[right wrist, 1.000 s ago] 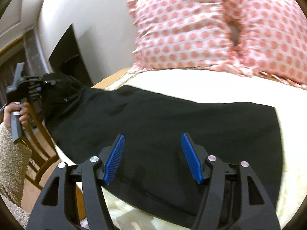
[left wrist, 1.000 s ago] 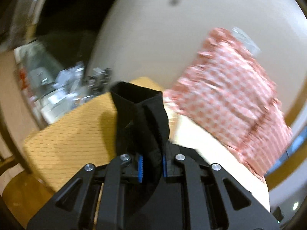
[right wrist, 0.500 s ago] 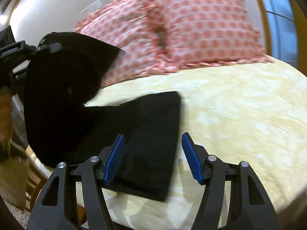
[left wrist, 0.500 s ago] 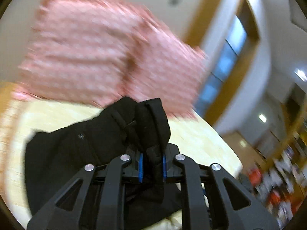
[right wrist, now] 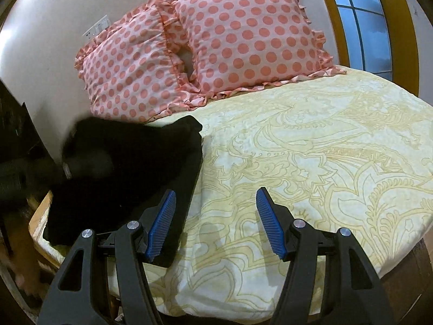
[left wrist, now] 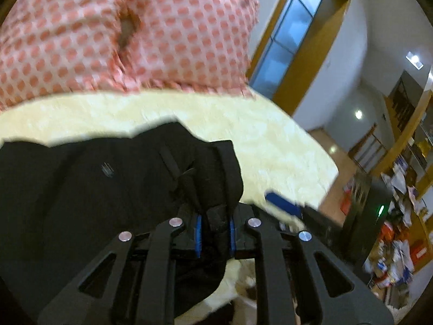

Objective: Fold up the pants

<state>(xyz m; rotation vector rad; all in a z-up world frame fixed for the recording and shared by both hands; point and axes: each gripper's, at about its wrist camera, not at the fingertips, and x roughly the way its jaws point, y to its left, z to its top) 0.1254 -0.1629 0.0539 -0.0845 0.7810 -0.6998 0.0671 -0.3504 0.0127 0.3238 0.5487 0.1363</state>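
Observation:
The black pants [right wrist: 130, 173] lie folded over on the left part of the bed, near its left edge. In the left wrist view the pants [left wrist: 94, 189] fill the lower left. My left gripper [left wrist: 213, 233] is shut on a bunched edge of the pants, low over the folded stack. My right gripper [right wrist: 216, 216] is open and empty, above the bedspread just right of the pants; one of its blue pads [left wrist: 281, 203] shows in the left wrist view.
The bed has a yellow patterned bedspread [right wrist: 311, 149]. Two pink polka-dot pillows [right wrist: 203, 51] lean at the head against a white wall. A window [right wrist: 362, 21] is at the right. Cluttered shelves [left wrist: 400, 216] stand beyond the bed's right side.
My left gripper has swung the held end of the pants from the left over onto the rest, and lowered it. The right gripper has shifted right, off the pants.

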